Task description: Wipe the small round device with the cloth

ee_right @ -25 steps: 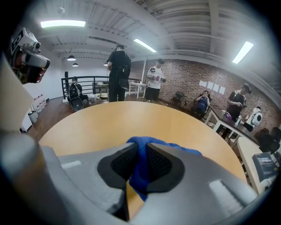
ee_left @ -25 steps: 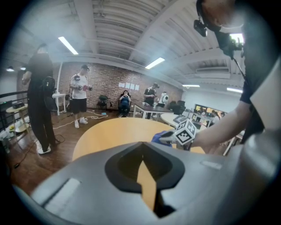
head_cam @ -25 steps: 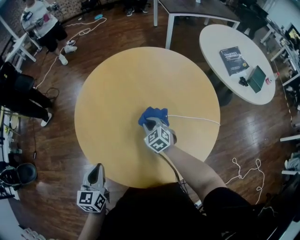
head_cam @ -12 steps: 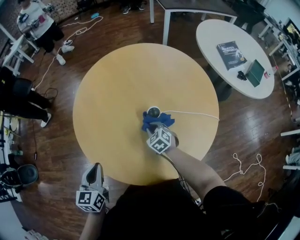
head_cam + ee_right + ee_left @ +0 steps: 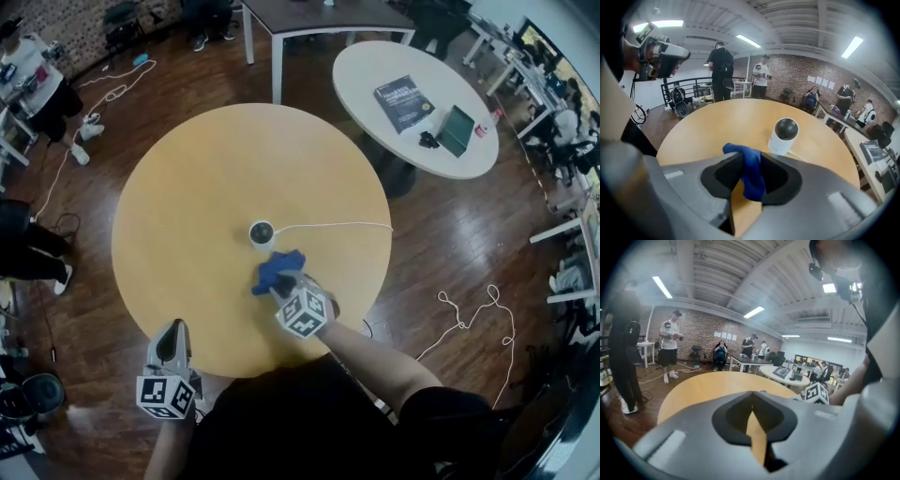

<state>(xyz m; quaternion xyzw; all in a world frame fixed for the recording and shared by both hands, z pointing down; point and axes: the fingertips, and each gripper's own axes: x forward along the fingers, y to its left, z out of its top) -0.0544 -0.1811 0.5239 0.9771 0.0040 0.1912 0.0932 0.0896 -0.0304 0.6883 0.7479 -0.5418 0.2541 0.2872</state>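
Pinching crumpled cloth [image 5: 751,180] near round white device [image 5: 783,137], right tool [image 5: 752,154] just eased its jaws wider; left tool [image 5: 753,393] closed.

from high above the round table [image 5: 187,206] we look steeply down on its whole top. our left gripper [image 5: 753,392] view sits low at the table's near edge, facing across it. our right gripper [image 5: 753,153] view rides close over the table, sharing the white device [image 5: 783,136] and blue cloth [image 5: 751,176] with the head view.

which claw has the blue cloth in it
The right claw: the blue cloth sits between its jaws, which have just been opening. The left claw is shut and empty.
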